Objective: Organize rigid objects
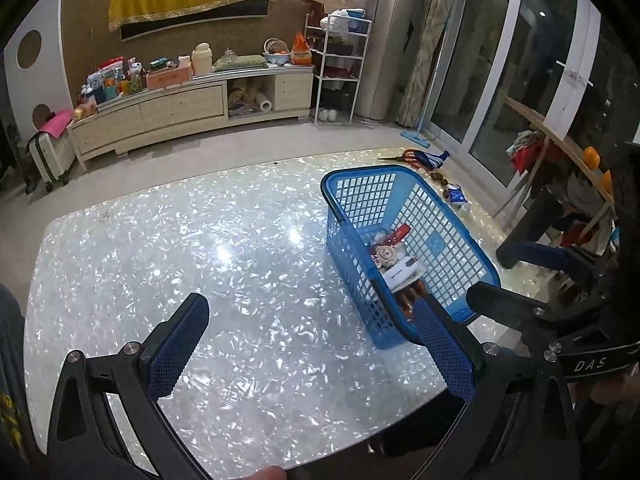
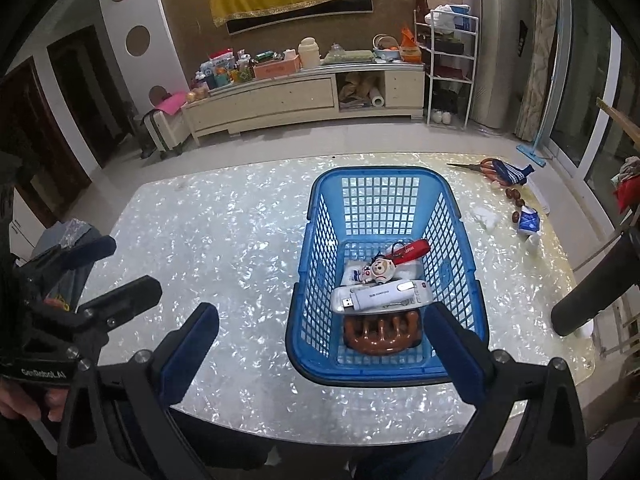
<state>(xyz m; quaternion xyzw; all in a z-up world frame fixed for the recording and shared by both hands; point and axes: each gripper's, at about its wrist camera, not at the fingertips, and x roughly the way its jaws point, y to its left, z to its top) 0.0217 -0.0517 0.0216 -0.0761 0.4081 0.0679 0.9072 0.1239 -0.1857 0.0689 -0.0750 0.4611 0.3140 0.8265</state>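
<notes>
The left gripper (image 1: pixel 310 344) hangs over bare bench (image 1: pixel 160 248), jaws wide apart and holding nothing. The blue basket (image 2: pixel 472 248) stands right of the bench's middle, holding a brown comb (image 2: pixel 380 334), a white USB stick (image 2: pixel 380 298) and a doll keyring (image 2: pixel 380 270). All look light and stiff; the stick is probably slippery, so grip its long sides. The right gripper (image 2: pixel 322 346) hovers at the basket's near rim, jaws wide and empty.

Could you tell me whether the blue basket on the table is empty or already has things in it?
Not empty. The blue basket holds a white USB dongle, a brown claw clip and a doll keychain.
</notes>
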